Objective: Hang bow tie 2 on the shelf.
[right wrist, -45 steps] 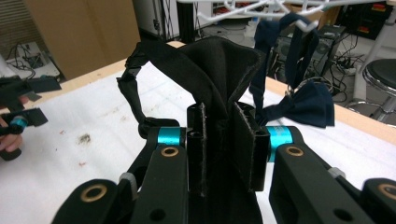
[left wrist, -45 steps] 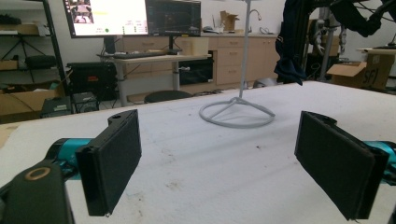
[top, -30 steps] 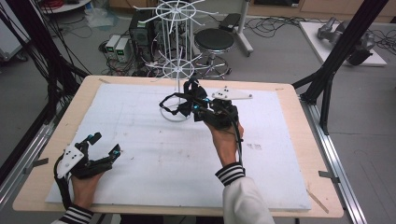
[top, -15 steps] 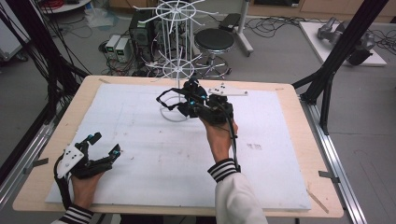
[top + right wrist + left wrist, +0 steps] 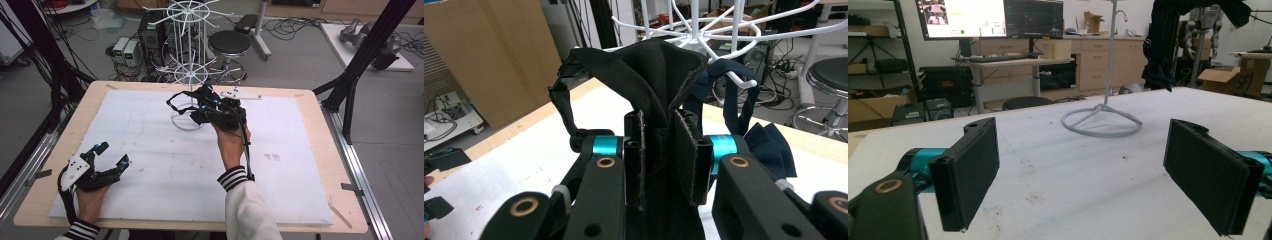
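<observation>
- The right gripper (image 5: 659,155) stands clamped on a fold of black cloth (image 5: 659,65) — a small garment with a strap, by the look of it — and holds it up just under the lower ring of the white wire rack (image 5: 189,75).
- From the gripper's own camera, the cloth rises straight out of the jaws, with a white hook (image 5: 736,77) of the rack just beyond and to the right of the pads; a dark blue cloth (image 5: 769,142) hangs there, beside the right jaw.
- The loose black strap (image 5: 566,107) droops to the left of the jaws, free of any hook.
- The left gripper (image 5: 100,162) rests near the table's (image 5: 300,200) front edge, well apart from the rack, its jaws spread wide with nothing between them.
- Risks, as they appear from here: the strap looks likely to miss or snag on a neighbouring prong, since the grip is on the bunched middle and not on the loop; a sideways tug could rock the light rack on its ring base (image 5: 1102,122); the blue cloth might be brushed off its hook.
</observation>
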`<action>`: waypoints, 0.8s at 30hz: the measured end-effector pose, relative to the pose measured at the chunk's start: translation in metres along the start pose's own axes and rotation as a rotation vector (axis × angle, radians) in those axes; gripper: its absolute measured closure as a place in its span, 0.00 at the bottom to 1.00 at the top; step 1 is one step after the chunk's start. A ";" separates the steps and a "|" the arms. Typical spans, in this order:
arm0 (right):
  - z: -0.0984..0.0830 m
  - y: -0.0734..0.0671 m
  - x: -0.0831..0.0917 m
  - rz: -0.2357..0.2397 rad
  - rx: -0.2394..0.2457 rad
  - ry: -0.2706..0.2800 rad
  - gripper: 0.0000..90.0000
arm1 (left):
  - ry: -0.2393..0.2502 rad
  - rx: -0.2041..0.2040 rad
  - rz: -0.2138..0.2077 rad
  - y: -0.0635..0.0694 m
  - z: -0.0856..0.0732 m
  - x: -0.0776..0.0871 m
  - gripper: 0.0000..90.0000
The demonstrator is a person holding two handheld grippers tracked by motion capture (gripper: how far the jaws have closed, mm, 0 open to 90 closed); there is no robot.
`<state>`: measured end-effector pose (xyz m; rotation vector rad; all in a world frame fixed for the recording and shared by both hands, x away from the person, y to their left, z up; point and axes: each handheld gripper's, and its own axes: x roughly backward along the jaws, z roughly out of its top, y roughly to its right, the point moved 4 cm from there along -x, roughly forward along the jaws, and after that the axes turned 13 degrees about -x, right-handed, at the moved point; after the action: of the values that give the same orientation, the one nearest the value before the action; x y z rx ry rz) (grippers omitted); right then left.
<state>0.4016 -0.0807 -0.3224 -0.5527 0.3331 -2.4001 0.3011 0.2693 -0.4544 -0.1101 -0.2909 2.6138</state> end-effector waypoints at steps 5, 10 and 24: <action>0.000 0.001 -0.004 -0.005 -0.012 0.000 0.84 | 0.000 0.001 0.000 0.000 0.000 0.000 0.17; 0.002 0.000 -0.009 -0.013 -0.017 0.000 0.84 | 0.000 0.002 0.000 0.000 0.000 0.000 0.17; 0.002 0.010 -0.021 -0.039 -0.073 0.006 0.84 | 0.000 0.003 -0.001 0.000 0.000 0.000 0.17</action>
<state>0.4231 -0.0748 -0.3303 -0.5898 0.4178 -2.4351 0.3012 0.2695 -0.4545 -0.1090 -0.2866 2.6135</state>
